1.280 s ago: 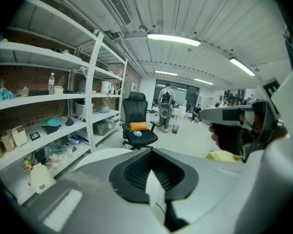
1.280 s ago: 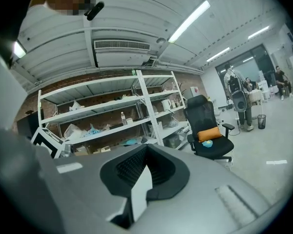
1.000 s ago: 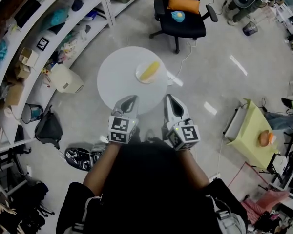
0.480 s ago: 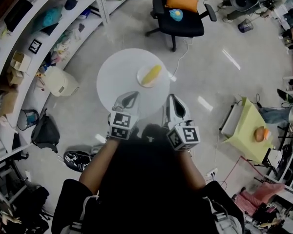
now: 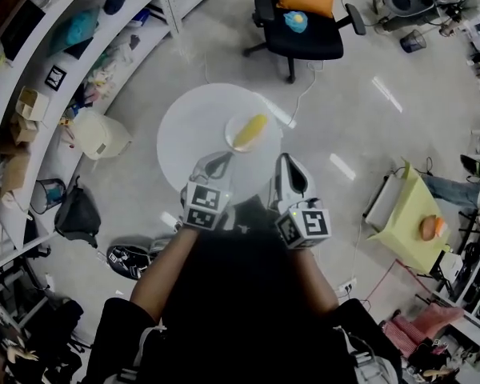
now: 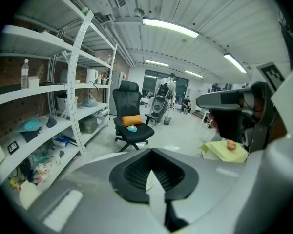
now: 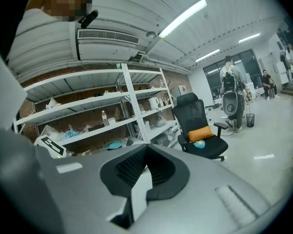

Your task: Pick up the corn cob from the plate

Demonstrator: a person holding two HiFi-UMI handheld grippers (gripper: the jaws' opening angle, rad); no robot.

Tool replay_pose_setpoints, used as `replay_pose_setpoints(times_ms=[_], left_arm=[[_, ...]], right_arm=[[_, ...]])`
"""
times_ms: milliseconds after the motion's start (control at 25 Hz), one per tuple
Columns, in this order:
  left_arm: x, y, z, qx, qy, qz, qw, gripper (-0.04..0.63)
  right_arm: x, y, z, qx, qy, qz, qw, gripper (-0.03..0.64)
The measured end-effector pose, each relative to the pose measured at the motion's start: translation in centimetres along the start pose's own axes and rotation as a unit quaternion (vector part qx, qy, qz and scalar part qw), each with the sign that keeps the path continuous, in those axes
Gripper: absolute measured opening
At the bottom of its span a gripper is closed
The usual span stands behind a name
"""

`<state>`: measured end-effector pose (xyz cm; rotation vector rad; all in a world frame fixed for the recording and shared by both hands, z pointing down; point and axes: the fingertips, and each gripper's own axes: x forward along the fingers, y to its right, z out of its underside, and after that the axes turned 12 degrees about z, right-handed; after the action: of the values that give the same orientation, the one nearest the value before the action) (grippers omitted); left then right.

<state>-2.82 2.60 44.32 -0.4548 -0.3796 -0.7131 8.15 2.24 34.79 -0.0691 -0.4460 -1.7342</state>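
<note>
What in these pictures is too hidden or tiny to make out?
- Corn cob: head view, too small to show kernels; gripper views, lost behind the jaws.
- Round table, near edge: head view, covered by left gripper and right gripper.
- Orange thing at right: head view, too small to name.

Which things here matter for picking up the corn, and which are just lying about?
Job: corn cob, plate, round table, left claw, right claw.
Lying about: office chair, orange cushion, shelves, black bag, white container.
</note>
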Motion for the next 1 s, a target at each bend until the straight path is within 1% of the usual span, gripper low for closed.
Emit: replay_pose_setpoints(times_ms=[160, 400, 560, 840, 1000], left_arm=[[2.2, -1.0, 0.7, -0.01, -0.022, -0.004, 0.9997, 0.006], [5.1, -2.6, 1.3, -0.019, -0.044, -0.002, 0.9989, 0.006], [7.3, -3.5, 1.9, -0.024, -0.059, 0.001, 0.998, 0.006], [9.9, -5.1, 3.4, -0.041, -0.08, 0.01, 0.9959, 0.006], [11.2, -5.7, 3.9, -0.043, -0.085, 0.013, 0.9953, 0.006]], right_arm=[[2.4, 1.1, -0.2, 0.0, -0.008, -0.012, 1.0, 0.009], [5.3, 3.1, -0.1, 0.003, -0.023, -0.012, 1.0, 0.009], [7.0, 4.1, 1.0, 0.004, -0.042, -0.009, 0.999, 0.009], [9.2, 4.2, 2.7, 0.01, -0.07, -0.015, 0.997, 0.009], [10.4, 4.7, 3.5, 0.011, -0.081, -0.016, 0.997, 0.009]])
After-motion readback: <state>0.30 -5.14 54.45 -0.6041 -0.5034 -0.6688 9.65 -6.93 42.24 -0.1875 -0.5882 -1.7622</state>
